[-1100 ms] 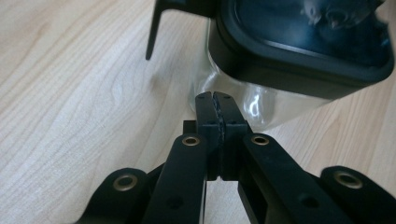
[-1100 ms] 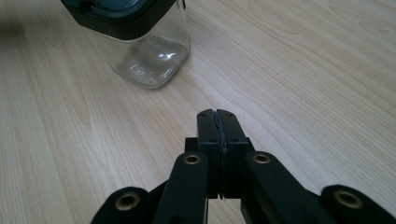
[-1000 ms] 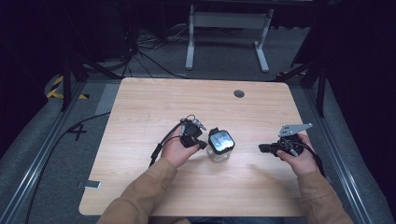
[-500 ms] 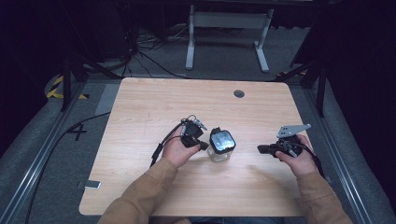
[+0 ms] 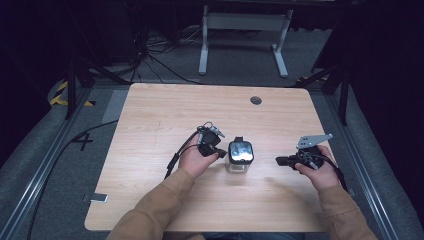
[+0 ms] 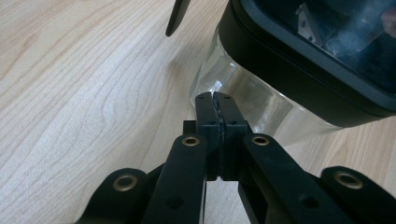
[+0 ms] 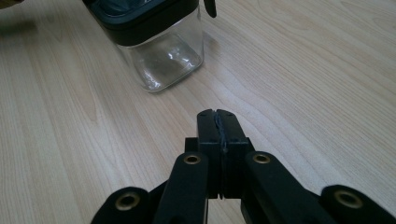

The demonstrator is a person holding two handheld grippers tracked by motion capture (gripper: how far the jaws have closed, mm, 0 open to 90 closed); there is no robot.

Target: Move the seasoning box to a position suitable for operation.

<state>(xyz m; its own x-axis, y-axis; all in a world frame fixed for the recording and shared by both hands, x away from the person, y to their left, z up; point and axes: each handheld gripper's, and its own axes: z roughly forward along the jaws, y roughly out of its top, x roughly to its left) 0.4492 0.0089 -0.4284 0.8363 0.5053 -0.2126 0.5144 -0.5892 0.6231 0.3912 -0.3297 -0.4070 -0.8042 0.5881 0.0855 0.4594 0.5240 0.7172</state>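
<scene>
Item: clear square-sided jar with black lid, standing upright near the middle of the tabletop, between the two hands. Walls transparent, glass or hard plastic by the look, not decidable from these views; corners rounded, base thick, apparently empty. Lid black-framed with a glossy dark window on top and a slim black tab hanging at one edge. Likely handling: rigid, smooth and slippery on the clear walls, light to moderate in weight, breakable if glass and tipped off the edge. Best hold, by judgement: across two opposite flat walls just under the lid rim, where the frame offers a stop against sliding; lid frame or tab suited to opening, with the body braced. Left tool: clenched on nothing, jaws pressed together, tip just beside the jar's lower wall, contact not certain. Right tool: likewise closed and empty, low over bare wood, pointed toward the jar and well apart from it. Cable trailing from the left tool across the wood.
</scene>
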